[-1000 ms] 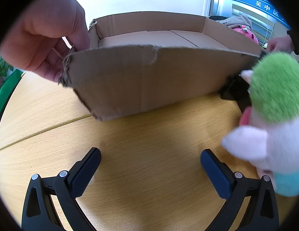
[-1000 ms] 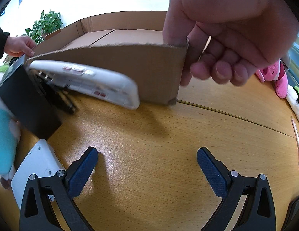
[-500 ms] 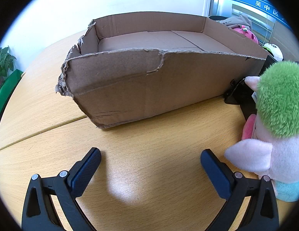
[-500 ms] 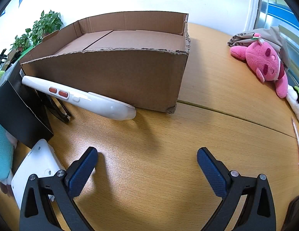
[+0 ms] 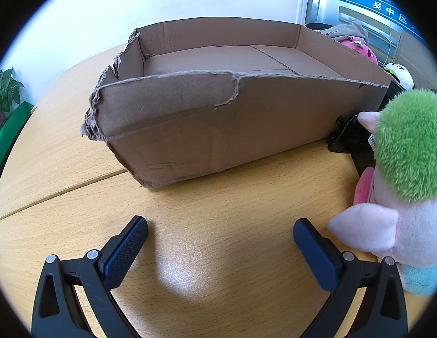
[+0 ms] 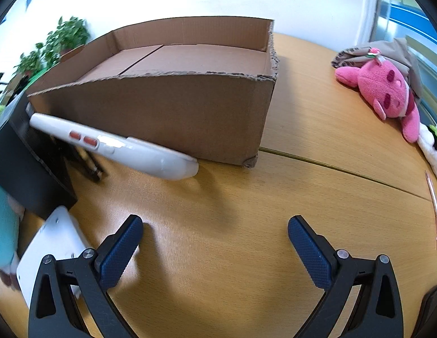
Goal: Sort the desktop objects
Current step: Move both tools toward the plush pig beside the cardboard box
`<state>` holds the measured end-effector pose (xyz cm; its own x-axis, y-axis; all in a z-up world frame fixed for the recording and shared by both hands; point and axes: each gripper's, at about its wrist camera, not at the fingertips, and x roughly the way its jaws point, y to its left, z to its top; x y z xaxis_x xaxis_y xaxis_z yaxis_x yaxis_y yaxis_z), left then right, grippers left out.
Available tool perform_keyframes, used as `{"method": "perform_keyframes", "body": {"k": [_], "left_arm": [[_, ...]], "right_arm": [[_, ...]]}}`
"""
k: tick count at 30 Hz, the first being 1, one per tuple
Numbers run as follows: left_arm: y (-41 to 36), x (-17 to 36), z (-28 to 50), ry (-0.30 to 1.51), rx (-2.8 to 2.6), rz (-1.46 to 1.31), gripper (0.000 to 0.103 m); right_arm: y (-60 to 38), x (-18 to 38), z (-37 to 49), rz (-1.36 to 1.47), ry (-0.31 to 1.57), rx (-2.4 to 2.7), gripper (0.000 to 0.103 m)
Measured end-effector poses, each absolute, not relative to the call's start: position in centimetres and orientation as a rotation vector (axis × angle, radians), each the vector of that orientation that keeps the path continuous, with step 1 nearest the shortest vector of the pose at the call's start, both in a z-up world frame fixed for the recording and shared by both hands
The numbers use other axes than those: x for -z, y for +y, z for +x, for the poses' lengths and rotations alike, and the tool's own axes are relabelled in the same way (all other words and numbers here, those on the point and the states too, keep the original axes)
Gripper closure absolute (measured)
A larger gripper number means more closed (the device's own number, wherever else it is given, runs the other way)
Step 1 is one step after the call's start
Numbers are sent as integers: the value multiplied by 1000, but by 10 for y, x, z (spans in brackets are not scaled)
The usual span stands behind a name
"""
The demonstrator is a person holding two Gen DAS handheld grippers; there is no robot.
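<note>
Pick 1 item and approach it squarely. Your right gripper (image 6: 212, 238) is spread wide and empty over the table (image 6: 246, 211); the white remote (image 6: 114, 148) lies ahead to its left, leaning against the cardboard box (image 6: 173, 112). Your left gripper (image 5: 219, 239) is also spread and empty, with the plush toy (image 5: 398, 186) just beside its right finger.
</note>
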<state>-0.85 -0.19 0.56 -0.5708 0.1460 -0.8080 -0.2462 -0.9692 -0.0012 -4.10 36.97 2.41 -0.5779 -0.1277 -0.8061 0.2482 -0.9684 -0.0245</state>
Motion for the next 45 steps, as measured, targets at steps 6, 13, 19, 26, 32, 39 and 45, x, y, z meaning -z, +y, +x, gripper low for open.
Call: {"method": "perform_keyframes", "body": {"k": [6,13,19,26,32,39,45], "left_arm": [[1,-6,-16,160,-2579,-1365,1],[-85,-56,51,-223,-2558,-1532,1],[-144,-185,110,-260,-2904,-1391,1],[-138,-295,126,-68,-3160,-1119,1],[-100,-328,124,71,-3218,-1159,1],[-59,-342,130,152,-3171,-1020,1],[-30,-336,116,31,-3039,-1038,1]], "right_arm": [[368,-31,-30,1492,233,2589,0],[372,-112,13,1538,211,2728,0],[316,-191,10,1422,166,2802,0],[242,-258,-10,1271,163,2755,0],[212,-304,3,1192,215,2792,0],[216,-333,28,1173,148,2861,0],[218,-342,39,1168,103,2888,0]]}}
